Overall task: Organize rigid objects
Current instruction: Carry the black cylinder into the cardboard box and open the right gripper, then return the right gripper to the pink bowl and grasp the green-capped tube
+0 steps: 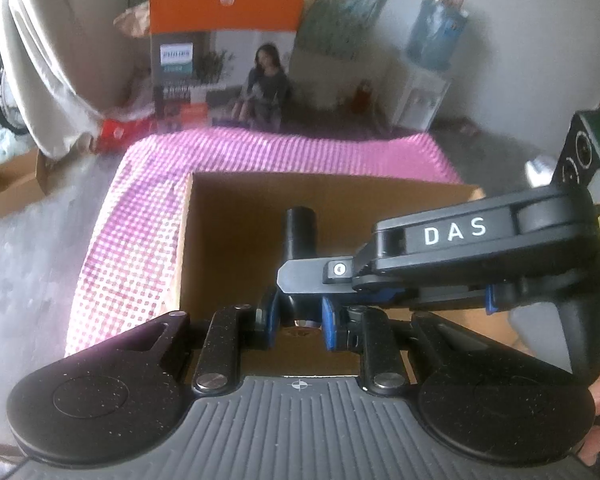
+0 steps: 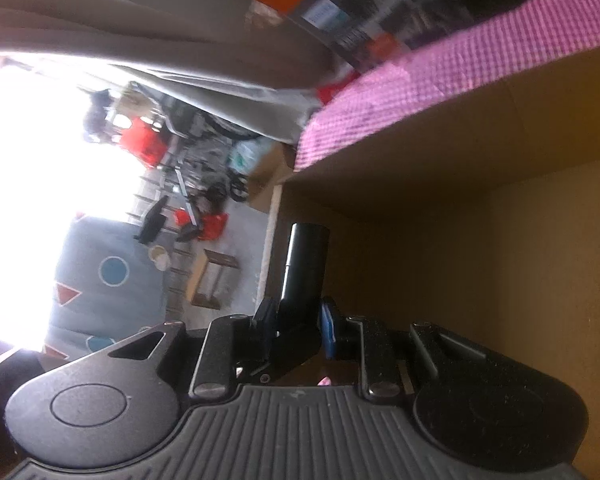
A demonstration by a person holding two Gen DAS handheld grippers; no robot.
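While both claws pinch the same black tube, you have very little slack for error. Nearest you, the left claw (image 1: 296,324) is drawn in narrow on the lower end of the black tube (image 1: 300,240), its blue pads (image 1: 270,316) pressed against the sides. Right beside it, the right claw (image 1: 320,282) reaches in from the right and grips the same tube a little higher up; in its own view the right claw (image 2: 296,328) is likewise narrow around the tube (image 2: 306,264), with one blue pad (image 2: 329,330) showing on the right side.

That tube hangs above the open cardboard box (image 1: 188,240), near the box's left wall and not touching the floor of it as far as I can tell. Beyond the box lies the pink checked cloth (image 1: 260,148) that it sits on; I cannot tell what is under the cloth.

What could go wrong: if your two hands drift apart or twist at different rates, the tube will be levered between the claws and could slip out of one pair of pads. Let go with one claw before the other is steady and the tube may swing and knock the box wall. Both pictures are smeared, which suggests fast travel, so a sudden stop might jolt the grip. Farther back stand an orange-topped carton (image 1: 224,40) and a water dispenser (image 1: 424,84), well clear.
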